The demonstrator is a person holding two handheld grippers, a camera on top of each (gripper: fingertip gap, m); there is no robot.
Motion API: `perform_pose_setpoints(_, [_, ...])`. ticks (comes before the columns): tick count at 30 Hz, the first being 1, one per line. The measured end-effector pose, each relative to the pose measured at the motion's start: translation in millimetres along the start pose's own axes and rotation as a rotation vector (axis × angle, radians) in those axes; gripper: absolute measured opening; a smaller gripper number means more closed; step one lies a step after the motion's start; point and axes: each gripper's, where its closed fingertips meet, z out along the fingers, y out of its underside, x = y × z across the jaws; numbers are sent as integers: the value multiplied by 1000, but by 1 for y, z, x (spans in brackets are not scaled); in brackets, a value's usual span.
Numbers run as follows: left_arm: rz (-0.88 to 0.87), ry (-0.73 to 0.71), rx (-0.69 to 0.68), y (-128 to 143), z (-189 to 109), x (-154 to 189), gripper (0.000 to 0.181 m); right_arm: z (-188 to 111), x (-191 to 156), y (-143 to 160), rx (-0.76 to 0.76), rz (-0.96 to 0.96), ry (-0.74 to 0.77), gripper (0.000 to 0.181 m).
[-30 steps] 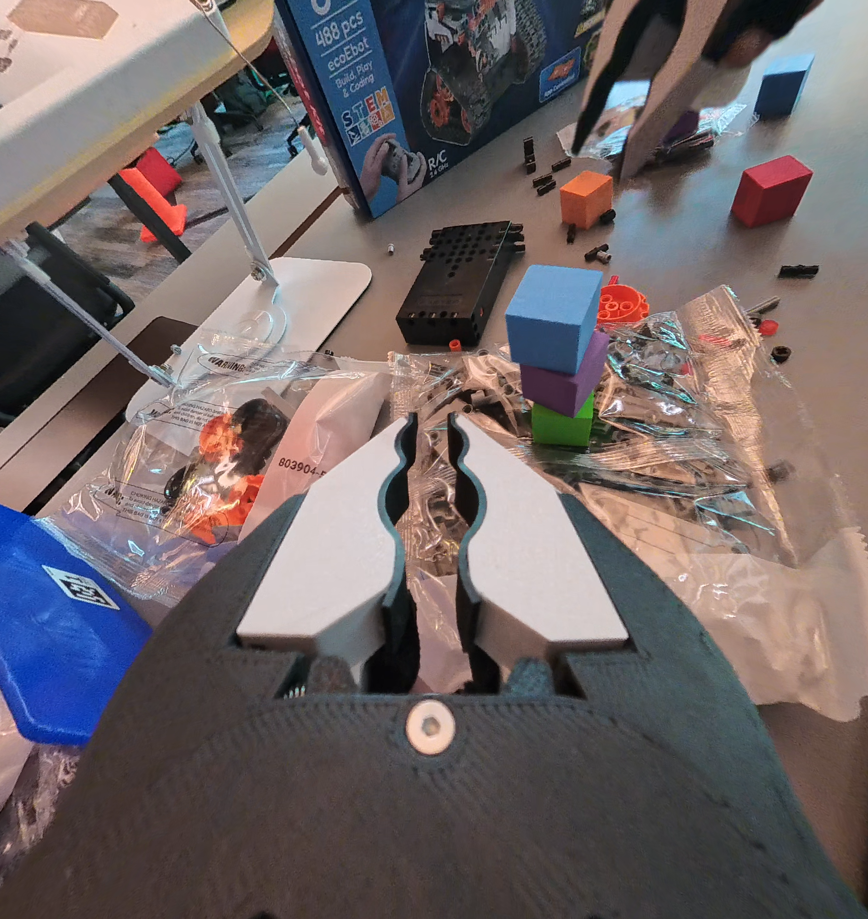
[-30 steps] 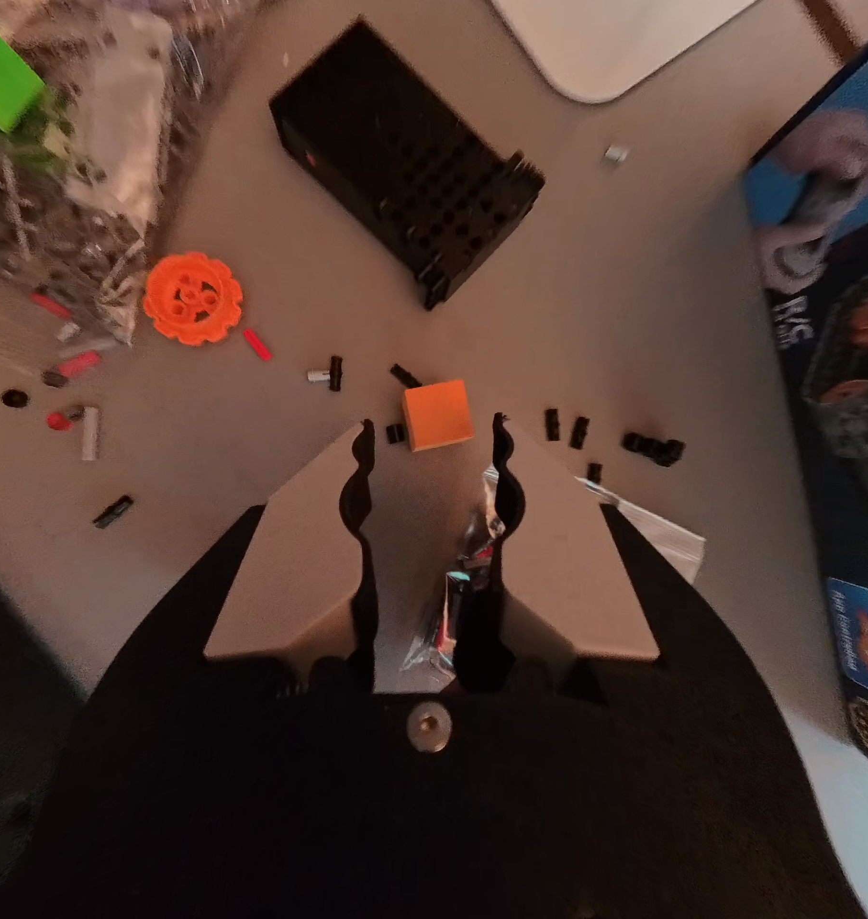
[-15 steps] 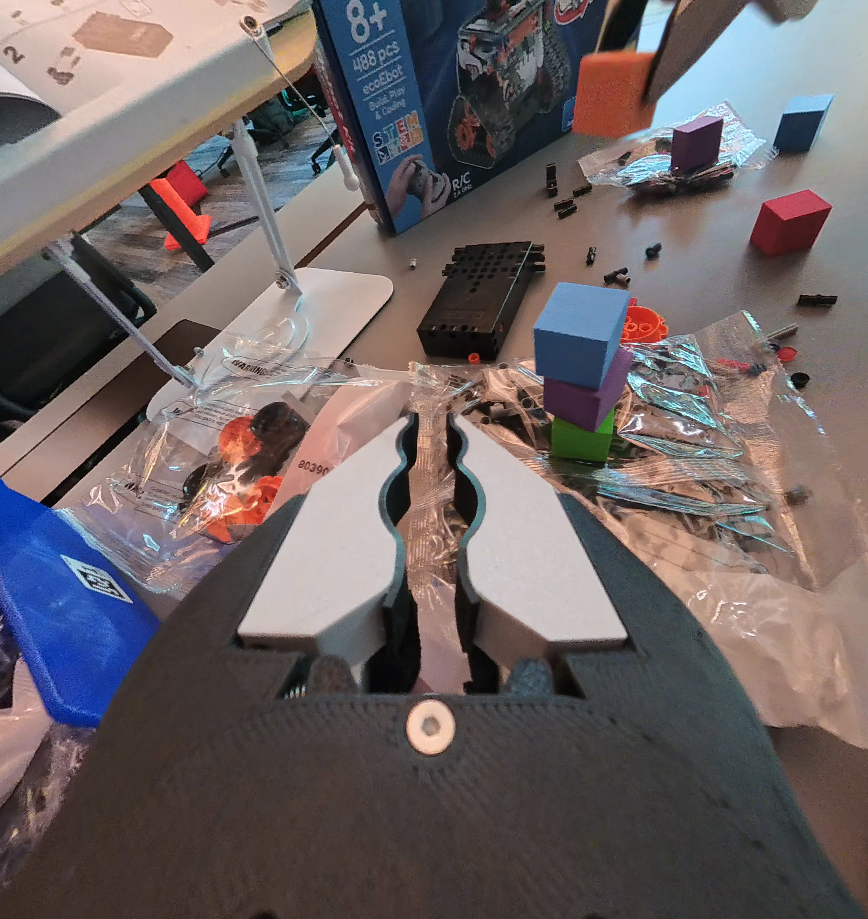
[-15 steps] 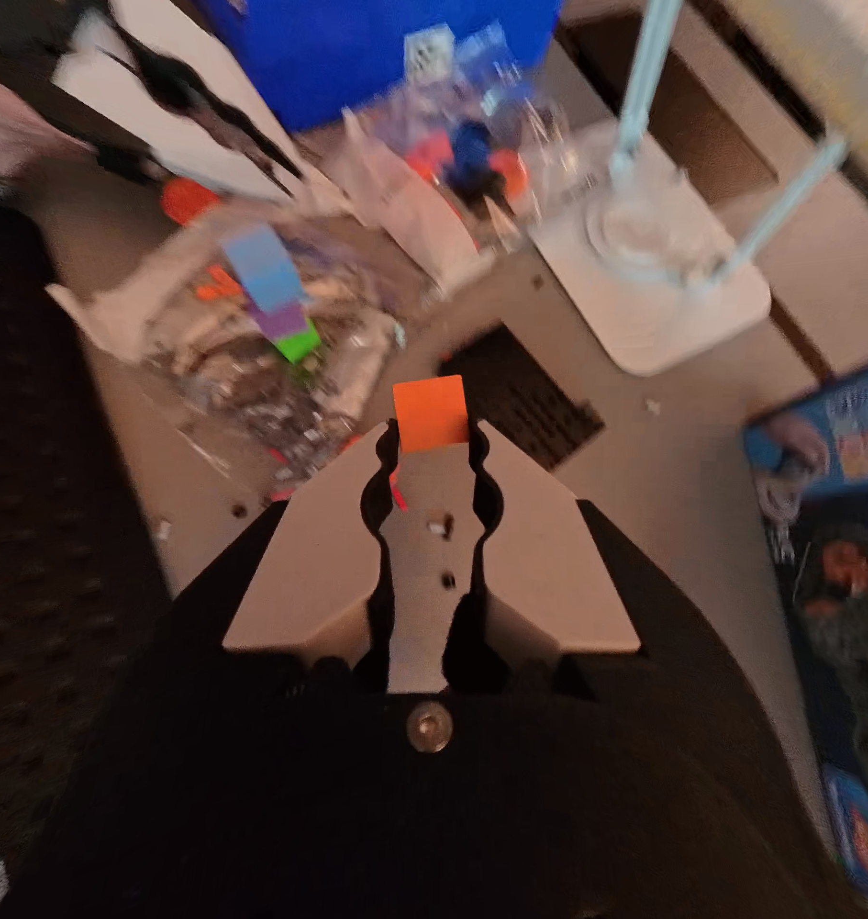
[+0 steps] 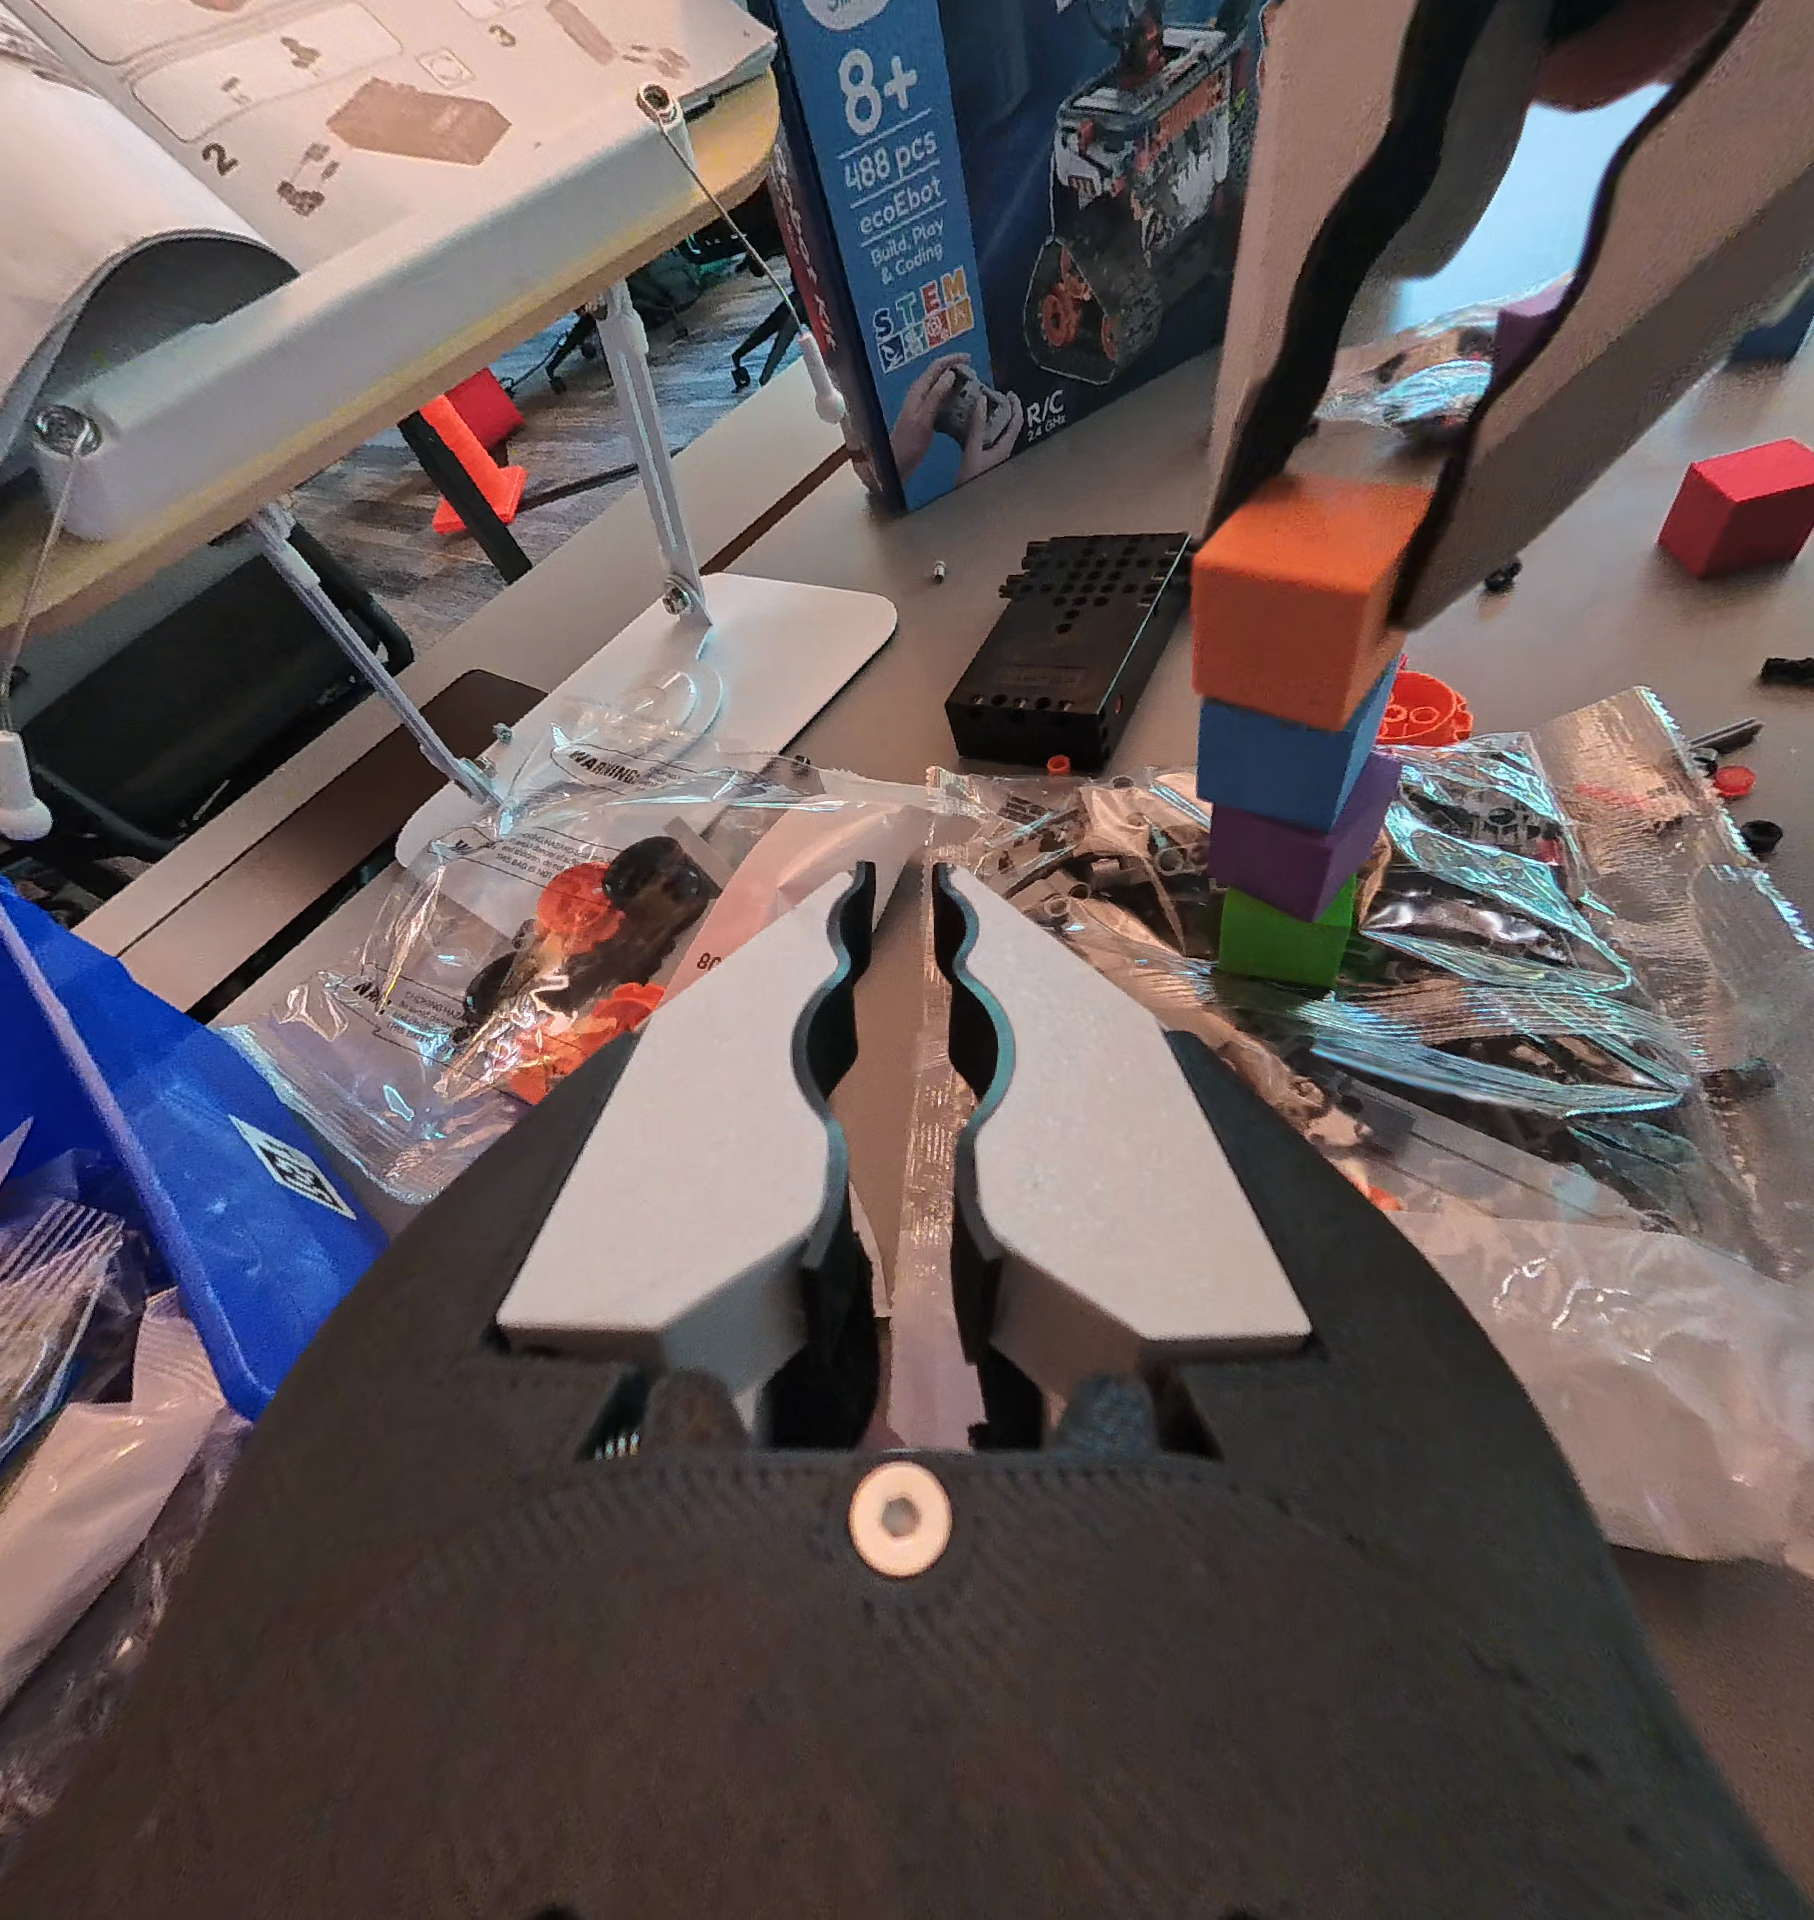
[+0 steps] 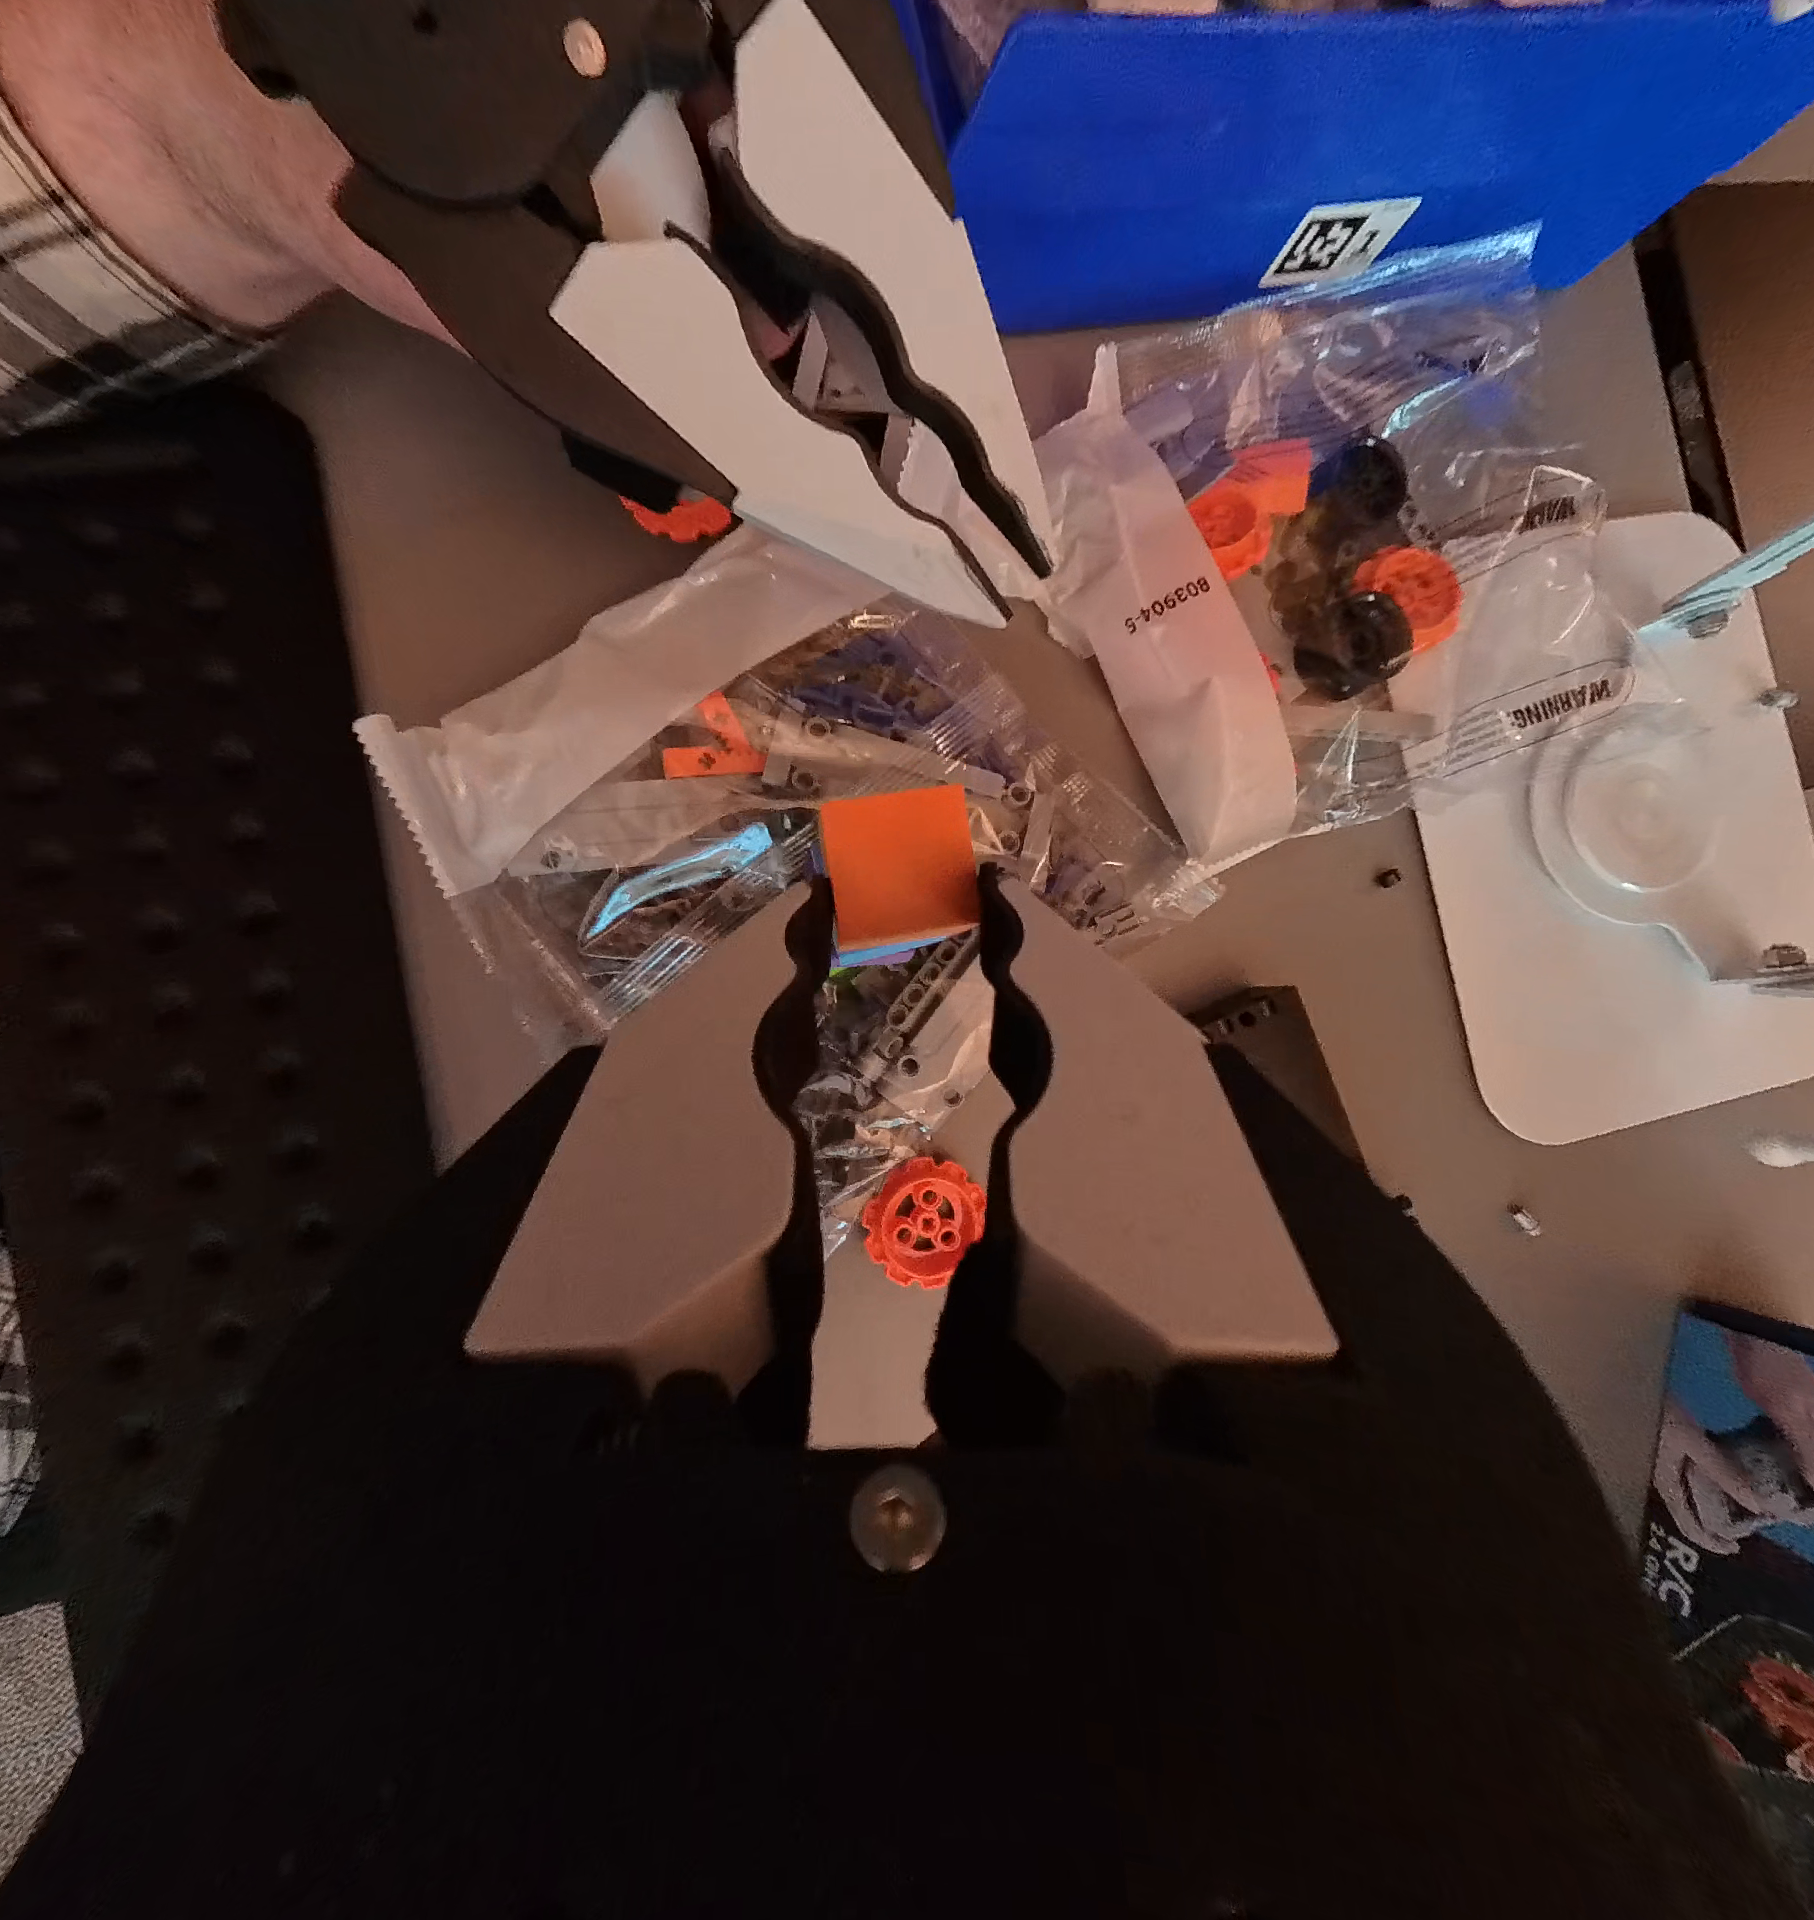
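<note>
Overhead, the right gripper (image 6: 898,896) points down, pinching the orange cube (image 6: 895,862) atop 3 stacked cubes (image 5: 1287,842) — left gripper (image 5: 895,883) level, fingers narrow, empty.

Blue toy box (image 5: 996,239) behind black perforated block (image 5: 1074,644); red cube (image 5: 1748,504), blue bin (image 5: 155,1101), bagged parts (image 5: 529,966).

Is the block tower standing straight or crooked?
Crooked: orange block, blue block, purple block and green block sit twisted and offset.

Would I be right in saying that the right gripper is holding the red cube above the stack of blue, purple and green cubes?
Not quite: the cube in the right gripper is orange, not red, as the left wrist view shows; it is above the blue, purple and green cubes.
</note>
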Motion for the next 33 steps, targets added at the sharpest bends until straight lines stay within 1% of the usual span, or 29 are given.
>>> perform_pose_setpoints(5, [8,5,-6,0,0,2,10,3,1,2,-13,3,5,29])
perform_pose_setpoints(9, [7,3,-5,0,0,1,10,1,2,1,-10,0,24,41])
perform_pose_setpoints(11, [5,-1,-5,0,-1,0,10,-8,4,0,22,7,50,43])
perform_pose_setpoints(13, [4,-4,-2,0,-1,0,9,-25,4,4,61,20,78,43])
perform_pose_setpoints(15, [4,-3,-4,0,-1,0,10,-43,6,22,69,51,118,43])
perform_pose_setpoints(16, [7,-2,-8,0,-1,0,10,-51,8,37,57,72,145,43])
perform_pose_setpoints(19, [21,-1,-19,1,0,2,10,-67,6,98,-11,167,205,43])
perform_pose_setpoints(23, [23,5,-22,2,1,3,10,-68,-12,170,-92,291,211,45])
perform_pose_setpoints(25, [21,6,-25,3,2,4,10,-65,-17,197,-129,333,219,45])
perform_pose_setpoints(28, [21,-3,-23,4,1,1,10,-59,-20,218,-149,382,227,43])
perform_pose_setpoints(29, [23,-7,-21,4,1,1,10,-57,-21,221,-154,385,225,37])
perform_pose_setpoints(30, [29,-11,-20,4,1,0,10,-55,-22,223,-151,391,219,29])
perform_pose_setpoints(33, [41,-11,-14,2,1,1,9,-57,-19,221,-129,400,227,26])
